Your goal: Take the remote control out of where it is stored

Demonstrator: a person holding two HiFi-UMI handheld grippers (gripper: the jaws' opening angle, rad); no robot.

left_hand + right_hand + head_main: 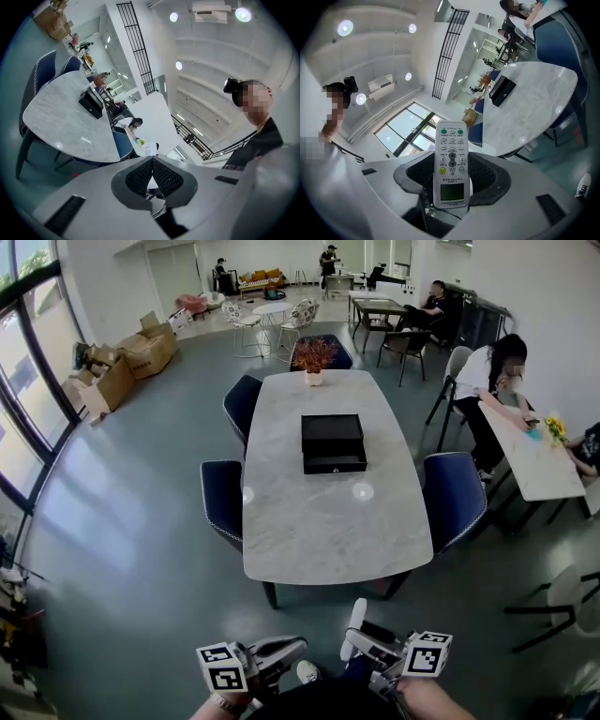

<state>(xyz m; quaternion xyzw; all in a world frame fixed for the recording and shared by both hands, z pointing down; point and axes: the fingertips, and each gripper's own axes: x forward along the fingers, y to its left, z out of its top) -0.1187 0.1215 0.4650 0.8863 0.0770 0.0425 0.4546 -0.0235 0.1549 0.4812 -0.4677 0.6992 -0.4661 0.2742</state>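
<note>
Remote control (pixel 450 157), white, small screen, in right tool (pixel 451 172)

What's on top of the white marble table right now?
A black rectangular drawer box sits in the middle of the white marble table, a potted reddish plant at its far end. The box is shut, so its contents are hidden.

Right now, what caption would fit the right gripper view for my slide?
Right gripper clamps a white remote control, away from the marble table and its black box.
</note>
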